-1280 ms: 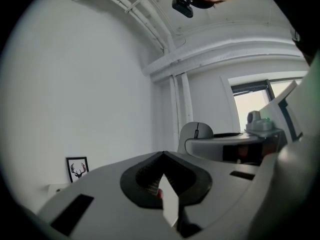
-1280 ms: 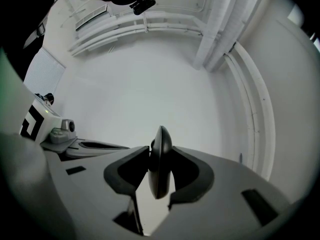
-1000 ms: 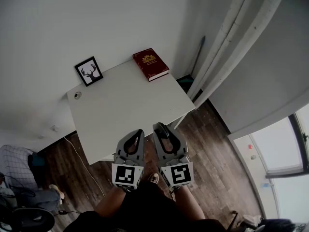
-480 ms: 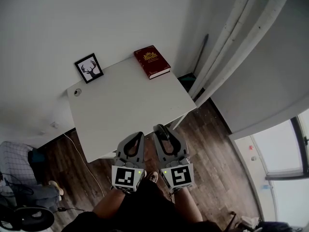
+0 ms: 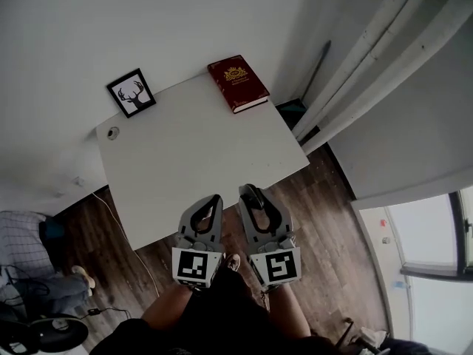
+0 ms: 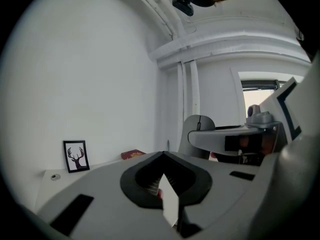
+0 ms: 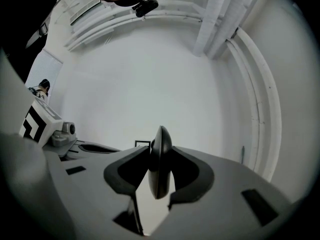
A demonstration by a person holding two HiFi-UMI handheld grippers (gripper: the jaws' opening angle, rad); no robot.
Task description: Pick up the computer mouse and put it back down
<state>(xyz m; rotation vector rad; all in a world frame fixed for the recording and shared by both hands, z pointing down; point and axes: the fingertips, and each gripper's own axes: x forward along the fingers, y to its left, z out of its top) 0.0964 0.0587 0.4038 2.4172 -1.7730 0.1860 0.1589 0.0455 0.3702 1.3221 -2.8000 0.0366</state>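
Mouse, dark grey rounded plastic [image 7: 160, 160], clamped edge-on between jaws of right gripper [image 5: 253, 194], held in air at near edge of white rectangular table [image 5: 185, 154]. Left gripper [image 5: 213, 201] held just left of it, jaws pressed together, nothing gripped. Red hardcover book [image 5: 238, 83] laid at far right corner.

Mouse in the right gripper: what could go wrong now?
The right gripper pinches the mouse edge-on between its fingers. The rounded shell sticks out past them, so it might slip or twist. It hangs about at the front edge of the table, so a drop could land on the wooden floor. The shut left gripper is close beside it and could bump it.
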